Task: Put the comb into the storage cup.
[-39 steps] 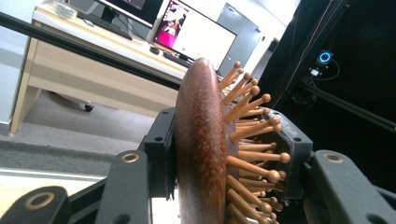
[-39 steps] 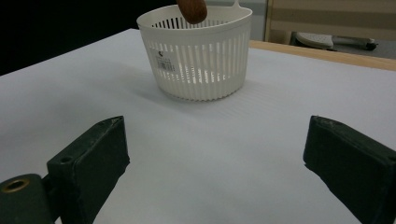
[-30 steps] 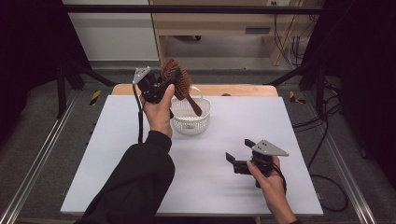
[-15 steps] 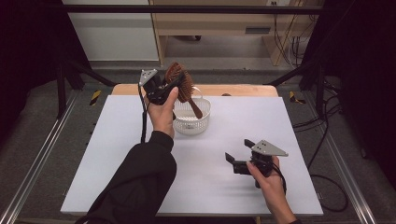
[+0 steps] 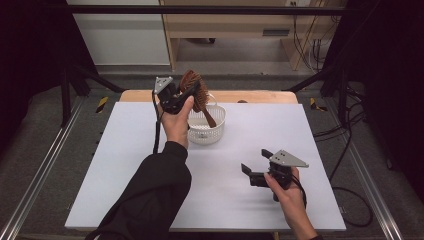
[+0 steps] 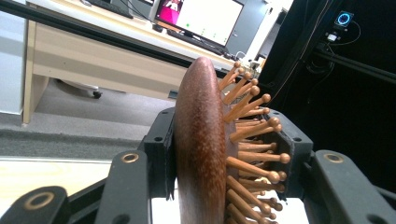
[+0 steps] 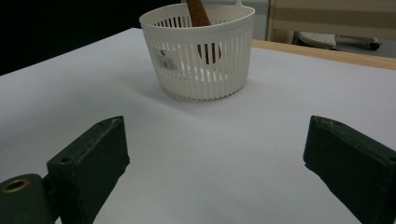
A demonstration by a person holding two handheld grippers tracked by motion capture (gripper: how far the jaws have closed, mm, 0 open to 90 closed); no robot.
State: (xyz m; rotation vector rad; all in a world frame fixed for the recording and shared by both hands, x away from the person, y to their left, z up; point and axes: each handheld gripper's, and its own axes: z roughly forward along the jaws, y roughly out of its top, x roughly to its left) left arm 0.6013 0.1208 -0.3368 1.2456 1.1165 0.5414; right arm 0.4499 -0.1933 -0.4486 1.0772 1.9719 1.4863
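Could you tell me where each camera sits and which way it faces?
High view: above the near table edge, facing forward-down; both forearms, left tool, right tool.
Left gripper view: rides the left tool, facing the desk; jaws clamp the hairbrush.
Right gripper view: low over the table, facing the basket; jaws apart.
Shared: basket, brush handle.

The white basket (image 5: 206, 127) stands at the far centre of the desk (image 5: 125, 165), its opening partly blocked by the hairbrush (image 5: 196, 90) slanting into it. Near, left and right desk surface lies open, save the right tongs (image 5: 254, 167) resting near right.
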